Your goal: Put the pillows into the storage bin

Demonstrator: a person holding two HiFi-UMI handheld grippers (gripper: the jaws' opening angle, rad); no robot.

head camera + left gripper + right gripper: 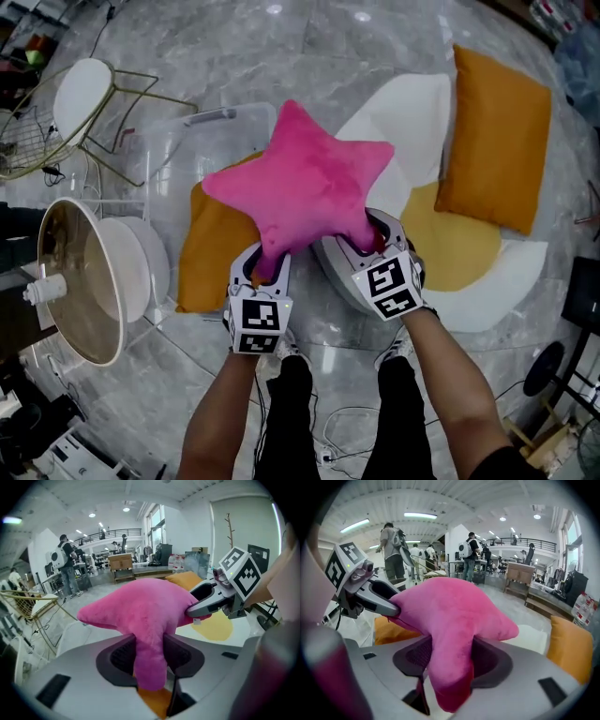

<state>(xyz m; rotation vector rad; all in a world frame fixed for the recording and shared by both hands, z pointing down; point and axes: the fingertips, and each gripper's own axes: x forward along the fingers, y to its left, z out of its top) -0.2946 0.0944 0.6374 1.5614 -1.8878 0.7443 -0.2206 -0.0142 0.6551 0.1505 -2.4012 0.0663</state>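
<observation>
A pink star-shaped pillow (pixel 300 183) hangs in the air between both grippers. My left gripper (pixel 265 270) is shut on one lower arm of the star (pixel 149 663), and my right gripper (pixel 368 239) is shut on the neighbouring arm (pixel 450 674). Below and to the left stands a clear plastic storage bin (pixel 167 155) with an orange pillow (pixel 211 253) lying in it. A second orange pillow (pixel 492 141) rests on the white and yellow egg-shaped cushion (pixel 469 253) to the right.
A gold wire chair with a white seat (pixel 80 98) stands at the far left. A round white and tan item (pixel 89 281) sits at the left beside the bin. Several people and desks show in the background of the gripper views.
</observation>
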